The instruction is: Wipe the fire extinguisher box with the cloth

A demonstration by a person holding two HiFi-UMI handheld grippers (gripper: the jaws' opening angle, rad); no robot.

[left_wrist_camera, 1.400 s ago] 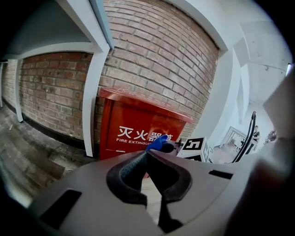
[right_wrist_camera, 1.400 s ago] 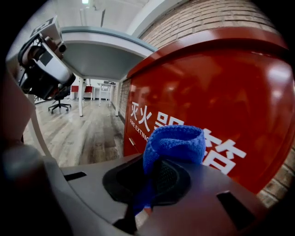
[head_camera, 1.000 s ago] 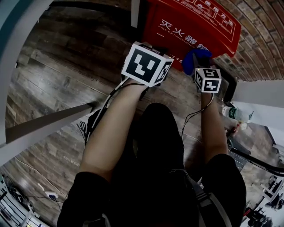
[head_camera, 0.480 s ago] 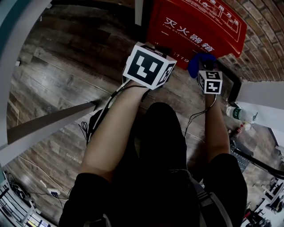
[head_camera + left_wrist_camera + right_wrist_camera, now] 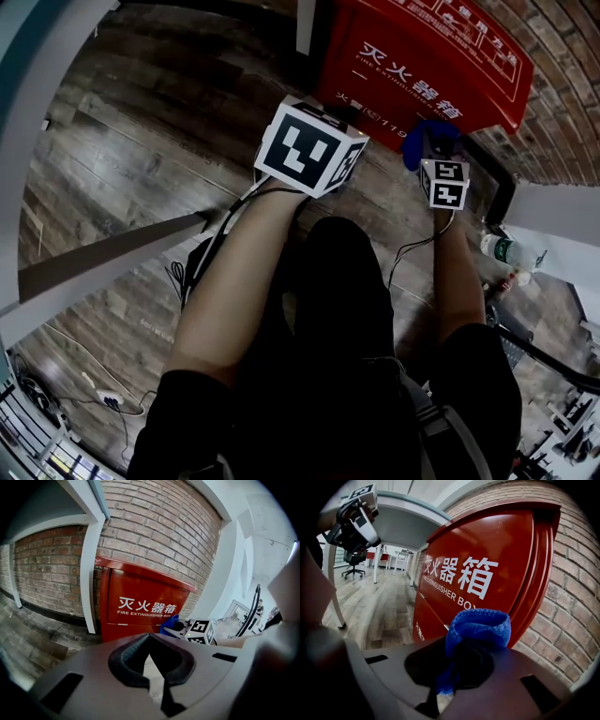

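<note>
**A blue cloth [image 5: 480, 627] is clamped in the right gripper [image 5: 454, 667] just short of the red fire extinguisher box [image 5: 487, 564].**

The right gripper's jaws are closed on the cloth, which is bunched up and stands out past their tips. The box front, lettered in white, is seen directly ahead of these jaws and very close. Whether the cloth touches it cannot be told. A brick wall [image 5: 576, 606] is seen to the right of this gripper, behind the box. The left gripper [image 5: 150, 641] is held to the left of the right one and further back from the box. Its jaws are brought together at the tips, with nothing between them. From it the box is seen ahead, and a white post [image 5: 86, 573] is seen ahead to the left. A wooden floor [image 5: 141, 159] lies below both grippers.
</note>
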